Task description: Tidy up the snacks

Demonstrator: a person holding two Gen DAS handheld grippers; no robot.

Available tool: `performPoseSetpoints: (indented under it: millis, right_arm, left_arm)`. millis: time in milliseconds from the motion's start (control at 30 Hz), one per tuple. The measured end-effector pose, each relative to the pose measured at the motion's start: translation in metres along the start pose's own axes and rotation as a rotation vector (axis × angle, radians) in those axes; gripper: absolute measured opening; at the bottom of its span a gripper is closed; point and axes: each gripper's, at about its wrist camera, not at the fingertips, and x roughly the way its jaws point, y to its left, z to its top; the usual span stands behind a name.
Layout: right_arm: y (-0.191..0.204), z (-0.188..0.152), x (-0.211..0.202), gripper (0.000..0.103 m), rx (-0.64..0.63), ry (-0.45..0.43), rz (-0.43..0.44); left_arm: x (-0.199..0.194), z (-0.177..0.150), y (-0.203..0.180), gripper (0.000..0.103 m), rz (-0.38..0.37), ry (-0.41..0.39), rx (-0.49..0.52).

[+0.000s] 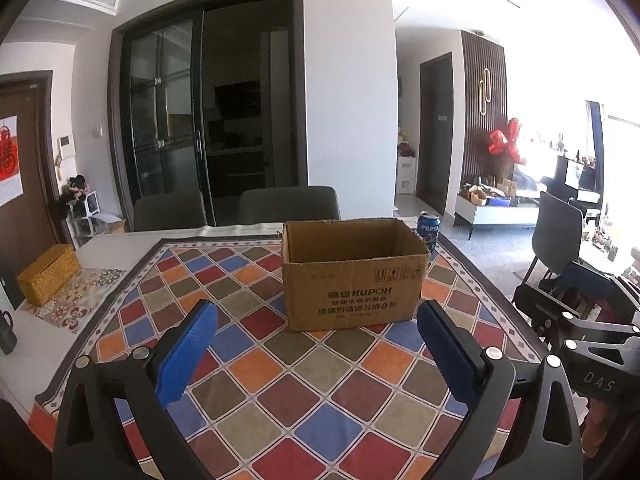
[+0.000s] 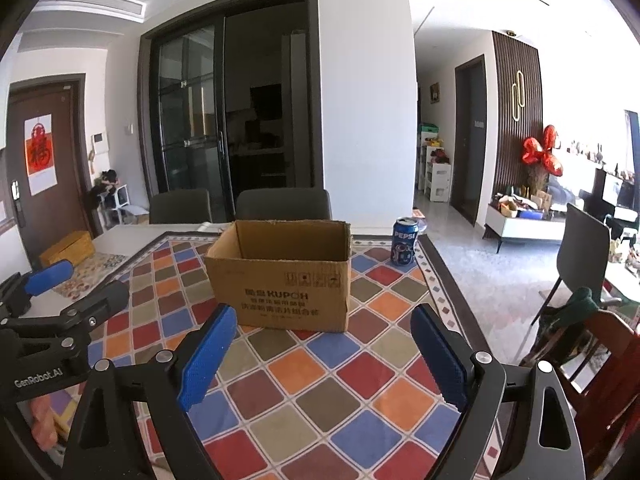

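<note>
Two claws in view, both wide open w/ nothing between the blue pads: left claw (image 1: 318, 322) and right claw (image 2: 322, 326) hover over the desk (image 1: 24, 364), short of the cardboard box (image 1: 352, 276), not touching it. No earlier picture to compare. Box stands upright, flaps open, roughly mid-cloth; its interior floor is hidden by the near wall, so contents cannot be told. Pepsi can (image 2: 405, 242) stands upright beyond the box's right far corner, near the cloth edge; in the left wrist view it is partly blocked by the box. Box print reads "KUPOH" plus Chinese lines too small to make out. Right claw's body, cut off at frame edge, shows "DAS"; left claw's body in the right wrist view reads "GenRobot.AI". Desk carries a diamond-pattern cloth (image 1: 320, 400) in red, blue, orange, brown; a yellow woven box (image 1: 48, 274) sits at far left on a floral mat. Two dark chairs (image 1: 288, 204) behind desk, dark glass sliding doors beyond, brown door w/ red paper decoration left, bright lounge right, window area blown out.
</note>
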Motion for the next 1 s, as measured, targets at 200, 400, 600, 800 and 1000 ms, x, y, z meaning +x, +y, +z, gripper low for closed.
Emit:
performPoseSetpoints:
  millis: [200, 400, 600, 800, 1000]
  right_arm:
    - [0.001, 0.002, -0.008, 0.091, -0.003, -0.013, 0.006]
    - [0.001, 0.002, -0.013, 0.092, 0.001, -0.021, 0.01]
    - [0.002, 0.002, -0.015, 0.092, -0.003, -0.023, 0.01]
    - [0.004, 0.003, -0.016, 0.092, -0.009, -0.021, 0.009]
    - [0.005, 0.004, -0.017, 0.092, -0.008, -0.017, 0.007]
  left_arm:
    - [-0.01, 0.003, -0.001, 0.103, 0.013, -0.03, 0.006]
    - [-0.014, 0.004, -0.001, 0.103, 0.003, -0.029, 0.0]
    - [-0.014, 0.003, -0.001, 0.103, 0.006, -0.029, -0.006]
    - [-0.013, 0.002, 0.0, 0.103, 0.004, -0.025, -0.006]
    - [-0.011, -0.001, 0.002, 0.103, 0.012, -0.025, -0.013]
